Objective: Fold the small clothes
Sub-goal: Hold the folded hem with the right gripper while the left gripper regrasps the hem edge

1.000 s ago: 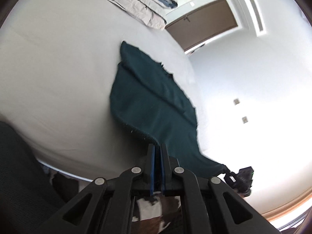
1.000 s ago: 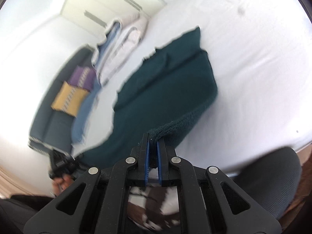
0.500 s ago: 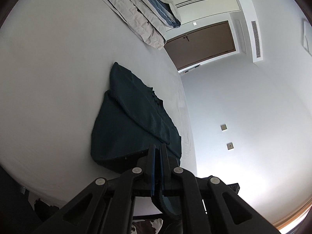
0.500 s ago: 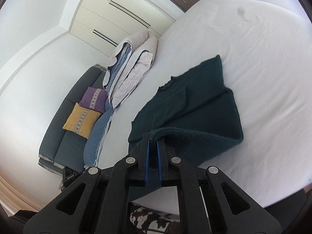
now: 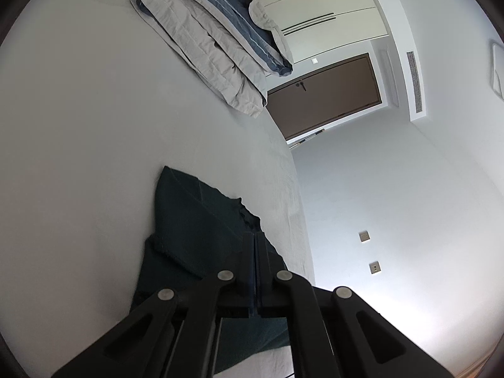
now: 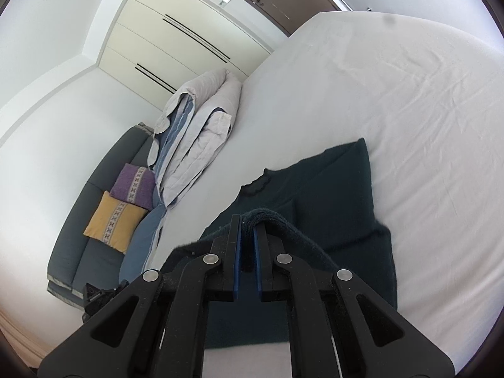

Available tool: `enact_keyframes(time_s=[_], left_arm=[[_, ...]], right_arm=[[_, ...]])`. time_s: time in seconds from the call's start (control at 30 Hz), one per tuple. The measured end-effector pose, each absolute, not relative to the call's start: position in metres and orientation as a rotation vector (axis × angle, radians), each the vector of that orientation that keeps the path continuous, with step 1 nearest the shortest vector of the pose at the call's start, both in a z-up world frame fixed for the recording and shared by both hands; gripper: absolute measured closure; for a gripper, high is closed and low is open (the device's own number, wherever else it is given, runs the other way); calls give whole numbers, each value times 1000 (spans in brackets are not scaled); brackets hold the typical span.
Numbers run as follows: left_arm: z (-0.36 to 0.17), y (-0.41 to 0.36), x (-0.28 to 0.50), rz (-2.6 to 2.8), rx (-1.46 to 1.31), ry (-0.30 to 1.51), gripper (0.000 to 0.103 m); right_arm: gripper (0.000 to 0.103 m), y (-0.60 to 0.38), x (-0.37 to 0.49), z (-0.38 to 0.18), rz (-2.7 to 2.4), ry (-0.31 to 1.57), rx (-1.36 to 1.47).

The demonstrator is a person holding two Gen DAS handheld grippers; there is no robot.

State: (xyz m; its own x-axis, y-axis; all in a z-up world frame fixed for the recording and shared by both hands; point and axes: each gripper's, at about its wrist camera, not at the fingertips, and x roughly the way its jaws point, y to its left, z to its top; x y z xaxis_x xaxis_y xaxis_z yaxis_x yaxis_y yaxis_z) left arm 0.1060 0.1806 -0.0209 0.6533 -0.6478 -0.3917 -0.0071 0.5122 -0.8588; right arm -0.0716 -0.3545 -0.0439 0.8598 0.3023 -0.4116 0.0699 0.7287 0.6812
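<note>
A dark green knit garment (image 5: 195, 220) (image 6: 334, 182) lies on the white bed (image 5: 94, 132) (image 6: 393, 94), its sleeves folded in and its collar toward the far side. My left gripper (image 5: 254, 236) is shut on the garment's lower hem, which hangs down beneath its fingers. My right gripper (image 6: 248, 219) is shut on the other end of that hem; a thick roll of knit bulges between its blue pads (image 6: 237, 252). Both grippers hold the hem above the body of the garment, so the lower half doubles over the upper half.
A folded grey and blue duvet (image 5: 220, 31) (image 6: 195, 132) lies at the far side of the bed. A dark sofa (image 6: 94, 220) with a purple cushion (image 6: 134, 184) and a yellow cushion (image 6: 113, 220) stands beyond the bed. A brown door (image 5: 324, 94) and wardrobes (image 6: 176, 41) line the walls.
Both grippers carried the hem forward from the near bed edge over the garment toward the collar. The cloth now folds over itself, and more of the room's far side shows.
</note>
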Motion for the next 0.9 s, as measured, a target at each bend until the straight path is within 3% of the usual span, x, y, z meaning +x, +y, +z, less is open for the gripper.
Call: enact_keyframes(time_s=[0.13, 0.2, 0.23, 0.27, 0.3, 0.5, 0.63, 0.7, 0.73, 0.9], left_arm=[[-21, 175, 116, -402, -870, 765, 102], [-26, 166, 111, -363, -749, 780, 89], [-35, 161, 109, -352, -698, 806, 71], [-46, 159, 107, -348, -680, 832, 61], [-59, 155, 106, -345, -661, 867, 61], [-109, 120, 112, -246, -369, 991, 61], [-129, 108, 116, -265, -335, 1026, 61], [-135, 104, 118, -250, -311, 1036, 72], [-137, 104, 118, -238, -304, 1043, 86], [-126, 103, 108, -200, -255, 988, 95]], right_arm=[[98, -355, -32, -52, 129, 554, 743], [98, -349, -22, -58, 143, 575, 713], [98, -346, -20, -61, 150, 584, 694], [98, -343, -21, -66, 153, 597, 681], [98, -342, -20, -70, 152, 606, 678], [98, -346, -30, -84, 145, 608, 705], [98, -343, -38, -85, 152, 617, 681], [98, -343, -42, -88, 151, 623, 670], [98, -343, -43, -89, 150, 625, 671], [98, -347, -53, -97, 139, 627, 683]])
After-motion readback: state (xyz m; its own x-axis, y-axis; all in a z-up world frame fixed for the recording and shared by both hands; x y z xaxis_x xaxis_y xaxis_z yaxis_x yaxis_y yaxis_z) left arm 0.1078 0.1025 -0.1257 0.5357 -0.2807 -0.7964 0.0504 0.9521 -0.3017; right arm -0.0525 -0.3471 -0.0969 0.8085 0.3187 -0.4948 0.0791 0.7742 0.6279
